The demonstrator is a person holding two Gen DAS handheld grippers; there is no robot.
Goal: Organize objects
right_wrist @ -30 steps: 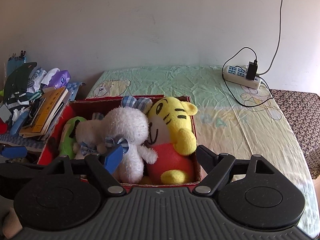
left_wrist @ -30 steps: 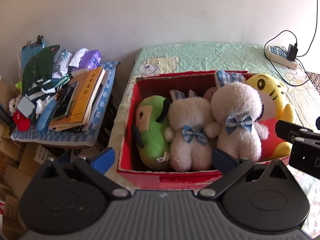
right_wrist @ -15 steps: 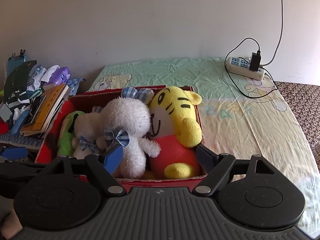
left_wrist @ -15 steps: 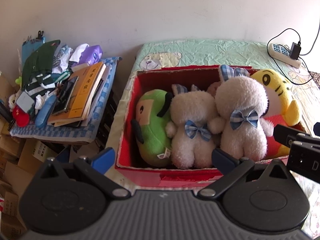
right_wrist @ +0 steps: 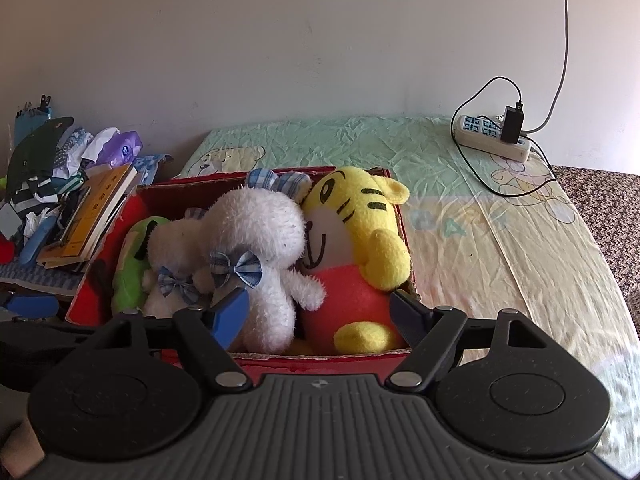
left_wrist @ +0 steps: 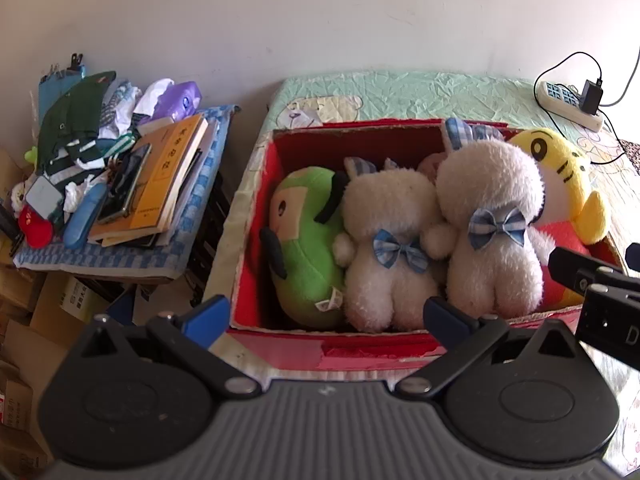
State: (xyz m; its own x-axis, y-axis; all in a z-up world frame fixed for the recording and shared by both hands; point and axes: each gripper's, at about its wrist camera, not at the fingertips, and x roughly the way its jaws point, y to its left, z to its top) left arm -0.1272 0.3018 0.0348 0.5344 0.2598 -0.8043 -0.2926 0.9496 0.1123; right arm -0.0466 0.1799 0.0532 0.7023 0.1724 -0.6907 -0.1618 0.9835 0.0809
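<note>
I see a red box (left_wrist: 360, 354) on a bed (right_wrist: 460, 224), packed with four soft toys side by side: one green toy (left_wrist: 308, 236) at the left, two white bunnies (left_wrist: 384, 248) with blue bows in the middle, one yellow tiger (right_wrist: 356, 248) at the right. All four stand roughly upright, heads towards the far wall. My left claw (left_wrist: 326, 314) and right claw (right_wrist: 320, 312) both hang wide open at the box's near edge, gripping nothing. One power strip (right_wrist: 494, 142) lies far right. Books (left_wrist: 160, 176) sit stacked left.
</note>
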